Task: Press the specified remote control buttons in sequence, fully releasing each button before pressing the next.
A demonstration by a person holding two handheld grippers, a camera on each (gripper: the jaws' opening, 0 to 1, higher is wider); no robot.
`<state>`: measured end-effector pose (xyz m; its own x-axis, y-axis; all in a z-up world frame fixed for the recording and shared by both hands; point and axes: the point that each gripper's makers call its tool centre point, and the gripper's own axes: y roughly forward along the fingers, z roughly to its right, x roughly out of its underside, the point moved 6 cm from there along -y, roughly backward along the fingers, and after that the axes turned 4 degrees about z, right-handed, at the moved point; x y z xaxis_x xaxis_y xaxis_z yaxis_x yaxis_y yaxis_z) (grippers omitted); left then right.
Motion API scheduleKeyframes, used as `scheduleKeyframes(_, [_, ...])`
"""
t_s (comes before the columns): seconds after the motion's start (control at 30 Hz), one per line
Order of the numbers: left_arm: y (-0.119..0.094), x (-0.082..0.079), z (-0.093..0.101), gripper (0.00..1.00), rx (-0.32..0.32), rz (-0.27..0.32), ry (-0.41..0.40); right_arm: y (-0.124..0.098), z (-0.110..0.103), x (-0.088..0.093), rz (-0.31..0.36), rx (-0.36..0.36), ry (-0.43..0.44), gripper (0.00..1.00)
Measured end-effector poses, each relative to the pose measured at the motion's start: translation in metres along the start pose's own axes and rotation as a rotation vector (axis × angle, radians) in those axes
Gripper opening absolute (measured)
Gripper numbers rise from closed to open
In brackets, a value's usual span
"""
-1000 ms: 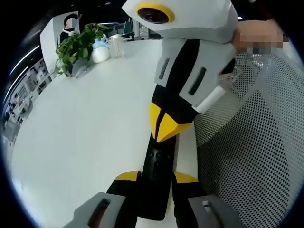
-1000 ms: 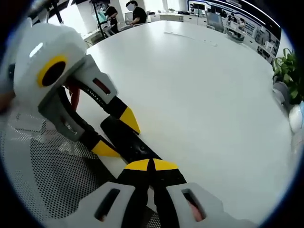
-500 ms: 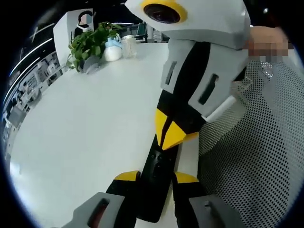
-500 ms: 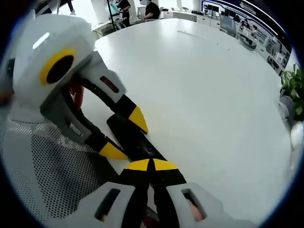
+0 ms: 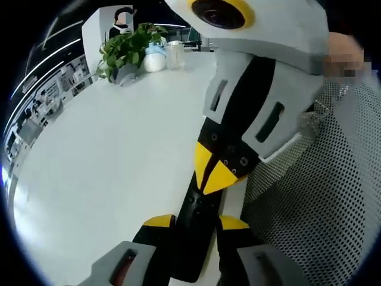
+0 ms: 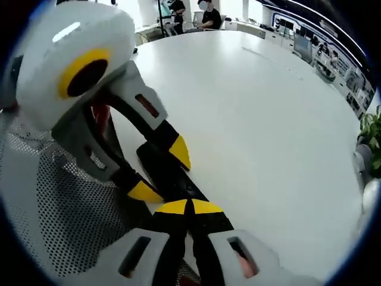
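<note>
A black remote control (image 5: 191, 238) lies near the edge of the white table (image 5: 107, 155), and my left gripper (image 5: 196, 221) is shut on it, one yellow tip on each long side. My right gripper (image 5: 217, 173) reaches in from the upper right, shut, its joined yellow tips pointing down on the remote's upper part. In the right gripper view, the right gripper (image 6: 189, 207) shows its tips together over the remote (image 6: 178, 185). There the left gripper (image 6: 162, 171) comes in from the left and straddles the remote.
A grey mesh chair back (image 5: 309, 202) stands right beside the table edge, also seen as mesh (image 6: 65, 208). A potted plant (image 5: 128, 50), a white jar (image 5: 153, 59) and a clear cup (image 5: 174, 55) sit at the table's far side. People (image 6: 208, 15) sit at distant desks.
Both views have shifted a little with the hands. The right gripper's shut tips sit slightly further down the remote than a second ago. The left gripper's hold looks the same.
</note>
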<state>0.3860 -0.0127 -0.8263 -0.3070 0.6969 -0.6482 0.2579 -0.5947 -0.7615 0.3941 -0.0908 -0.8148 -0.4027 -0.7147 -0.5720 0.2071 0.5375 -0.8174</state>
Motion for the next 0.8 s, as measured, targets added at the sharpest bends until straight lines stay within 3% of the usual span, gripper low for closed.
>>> scheduleKeyframes(0.23, [-0.0004,0.0004,-0.0004,0.27,0.017,0.002,0.023,0.0009,0.0018,-0.0001,0.006,-0.029,0.041,0.0])
scheduleKeyframes(0.33, [-0.0014,0.0008,0.0004,0.26,0.038,-0.012,0.046,0.001,-0.0002,-0.0027,-0.045,-0.038,-0.082,0.0])
scheduleKeyframes(0.4, [-0.0019,0.0016,0.0006,0.25,0.051,-0.019,0.062,0.0015,-0.0013,-0.0041,-0.07,-0.041,-0.117,0.0])
scheduleKeyframes(0.8, [-0.0076,0.0078,-0.0036,0.25,0.077,-0.04,0.079,0.0024,0.0081,-0.0063,-0.098,-0.032,-0.079,0.0])
